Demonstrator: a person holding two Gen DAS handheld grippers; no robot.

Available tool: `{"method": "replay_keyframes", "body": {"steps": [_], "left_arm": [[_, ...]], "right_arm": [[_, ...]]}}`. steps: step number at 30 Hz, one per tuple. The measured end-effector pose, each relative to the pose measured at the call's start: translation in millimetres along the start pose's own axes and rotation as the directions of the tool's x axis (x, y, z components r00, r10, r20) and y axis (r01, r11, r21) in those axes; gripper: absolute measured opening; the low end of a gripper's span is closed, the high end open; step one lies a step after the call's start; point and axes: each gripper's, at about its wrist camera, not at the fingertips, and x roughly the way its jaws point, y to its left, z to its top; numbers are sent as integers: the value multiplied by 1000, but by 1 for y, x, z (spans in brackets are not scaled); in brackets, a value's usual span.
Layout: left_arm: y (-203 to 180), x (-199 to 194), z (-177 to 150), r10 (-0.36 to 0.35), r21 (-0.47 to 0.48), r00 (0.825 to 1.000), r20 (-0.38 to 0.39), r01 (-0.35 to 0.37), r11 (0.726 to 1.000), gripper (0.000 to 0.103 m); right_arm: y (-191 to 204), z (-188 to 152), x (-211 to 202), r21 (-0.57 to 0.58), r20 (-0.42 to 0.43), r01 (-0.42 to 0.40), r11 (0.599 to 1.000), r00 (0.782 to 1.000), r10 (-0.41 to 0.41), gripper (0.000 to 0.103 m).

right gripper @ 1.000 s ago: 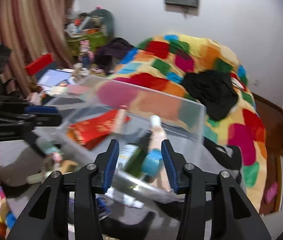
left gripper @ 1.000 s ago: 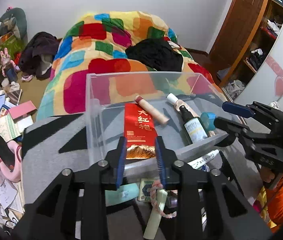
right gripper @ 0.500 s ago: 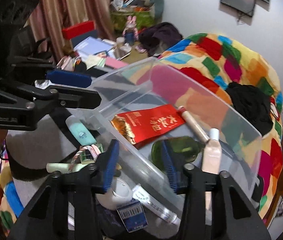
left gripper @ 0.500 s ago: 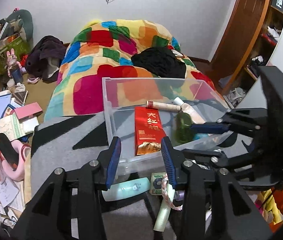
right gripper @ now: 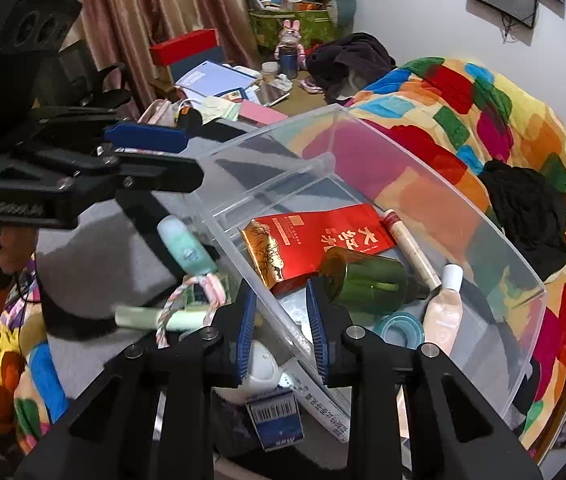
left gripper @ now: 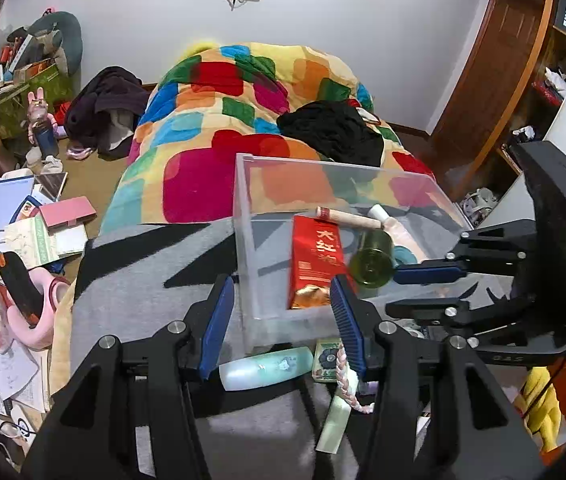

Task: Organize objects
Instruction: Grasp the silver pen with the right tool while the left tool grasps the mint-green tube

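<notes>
I am holding my left hand-held gripper (left gripper: 281,316) wide open with nothing in it. My right hand-held gripper (right gripper: 281,330) is half open around the box (right gripper: 483,236) wall, not squeezing it. The teal tube (left gripper: 267,367) is lying sideways at 6 o'clock just under my left fingers, so left is nearer. I am counting one tube, one green bottle (right gripper: 367,283) and one red packet (right gripper: 315,240) in the box.

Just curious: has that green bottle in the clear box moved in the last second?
Yes. The green bottle has rolled beside the red packet, base now facing the left camera.
</notes>
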Motion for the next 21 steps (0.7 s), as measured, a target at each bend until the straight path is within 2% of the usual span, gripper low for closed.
{"method": "replay_keyframes", "body": {"steps": [5,13,16,17,21], "left_arm": [[3,15,-3,-24,-33,998,-59,22,999,50],[-18,-10,-16,20,40,1000,-4,-20,999,50],[-25,-22,-28,32,78,999,12,-33,996,56],[-27,-25,-33,33,86,999,14,-34,996,59],[-35,-21,-57,31,118,999,-23,-28,993,59]], "right_arm": [[-1,-8,-6,-8,3,-17,1000,1000,17,22],[3,-16,-20,30,52,53,998,997,-54,28],[6,-23,-36,61,100,68,996,992,-74,30],[6,-26,-42,74,114,66,995,991,-75,31],[11,-44,-59,111,144,89,990,984,-105,35]]}}
